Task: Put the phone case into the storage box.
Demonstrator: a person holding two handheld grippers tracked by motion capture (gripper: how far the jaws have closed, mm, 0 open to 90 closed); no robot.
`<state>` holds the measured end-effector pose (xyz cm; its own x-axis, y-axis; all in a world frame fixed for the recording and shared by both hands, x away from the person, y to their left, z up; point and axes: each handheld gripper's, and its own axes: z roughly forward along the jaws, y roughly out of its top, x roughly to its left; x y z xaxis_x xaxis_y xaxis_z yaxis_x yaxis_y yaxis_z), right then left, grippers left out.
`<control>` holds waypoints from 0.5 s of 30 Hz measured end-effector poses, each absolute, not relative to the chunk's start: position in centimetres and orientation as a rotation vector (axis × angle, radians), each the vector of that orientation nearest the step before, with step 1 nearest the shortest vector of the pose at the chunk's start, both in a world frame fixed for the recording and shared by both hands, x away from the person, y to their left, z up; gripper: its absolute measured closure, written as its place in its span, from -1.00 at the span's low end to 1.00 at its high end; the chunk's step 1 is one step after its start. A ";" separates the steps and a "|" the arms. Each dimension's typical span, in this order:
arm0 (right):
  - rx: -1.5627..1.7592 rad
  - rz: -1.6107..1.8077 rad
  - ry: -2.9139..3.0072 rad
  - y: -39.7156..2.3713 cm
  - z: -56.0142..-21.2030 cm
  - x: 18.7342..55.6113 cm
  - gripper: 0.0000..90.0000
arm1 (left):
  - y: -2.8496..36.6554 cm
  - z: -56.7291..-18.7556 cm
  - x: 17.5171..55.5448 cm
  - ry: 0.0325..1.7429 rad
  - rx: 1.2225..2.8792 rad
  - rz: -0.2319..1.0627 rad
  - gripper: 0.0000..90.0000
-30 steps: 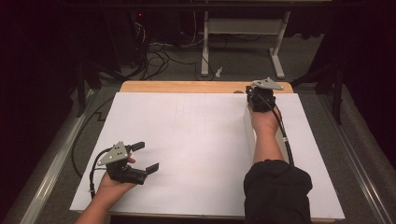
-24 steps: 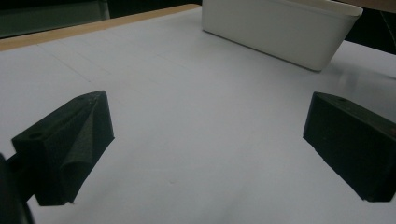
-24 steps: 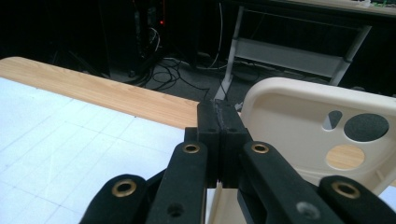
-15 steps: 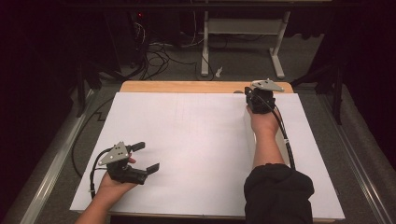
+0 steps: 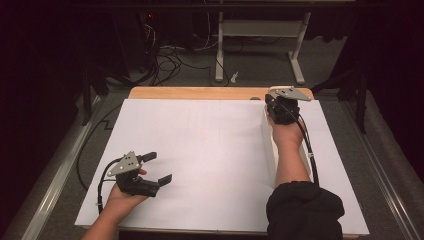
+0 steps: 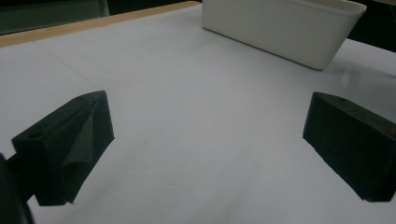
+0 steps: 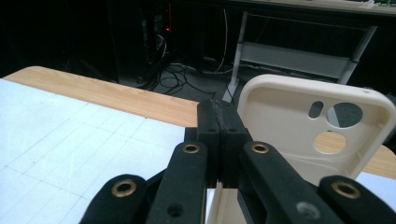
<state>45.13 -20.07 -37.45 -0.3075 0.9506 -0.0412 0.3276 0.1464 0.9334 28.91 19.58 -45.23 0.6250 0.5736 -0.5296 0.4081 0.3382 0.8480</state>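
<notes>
One cream phone case (image 7: pixel 299 135) pinched in the right tool (image 7: pixel 219 140); the left tool (image 6: pixel 205 154) gapes wide near one white bin (image 6: pixel 280 28).

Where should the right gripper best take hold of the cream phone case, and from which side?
Probably the thin rim on the long edge of the phone case nearest the right gripper, coming in from that side. The case stands upright with its hollow face showing, so that rim is free.
</notes>
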 end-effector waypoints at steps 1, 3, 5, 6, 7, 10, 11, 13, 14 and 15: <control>1.232 1.164 1.744 -20.2 -37.4 45.0 1.00 | 19.5 -45.2 28.9 0.958 1.276 0.132 -0.94; 1.235 1.168 1.740 -20.3 -37.3 44.8 1.00 | 19.4 -45.3 28.9 0.958 1.277 0.132 -0.94; 1.237 1.174 1.737 -20.5 -37.3 44.7 1.00 | 19.4 -45.3 28.9 0.958 1.280 0.132 -0.94; 1.238 1.177 1.736 -20.6 -37.3 44.6 1.00 | 19.4 -45.3 29.0 0.959 1.280 0.132 -0.94; 1.241 1.181 1.734 -20.7 -37.2 44.5 1.00 | 19.4 -45.3 29.0 0.960 1.278 0.133 -0.94; 1.246 1.178 1.735 -20.9 -37.3 44.2 1.00 | 19.4 -45.4 29.1 0.961 1.282 0.132 -0.94; 1.248 1.180 1.733 -21.1 -37.3 44.1 1.00 | 19.4 -45.3 29.1 0.960 1.282 0.133 -0.94; 1.254 1.186 1.727 -21.3 -37.3 43.8 1.00 | 19.4 -45.3 29.1 0.959 1.282 0.135 -0.94; 1.262 1.186 1.725 -21.5 -37.3 43.7 1.00 | 19.4 -45.3 29.1 0.959 1.282 0.136 -0.94; 1.265 1.188 1.725 -21.6 -37.4 43.5 1.00 | 19.4 -45.3 29.0 0.960 1.282 0.136 -0.94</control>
<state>43.55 -21.63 -37.36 -0.2955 0.9553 -0.0071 0.3338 0.1102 0.9362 29.02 19.40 -45.27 0.6226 0.5785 -0.5270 0.4092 0.3334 0.8493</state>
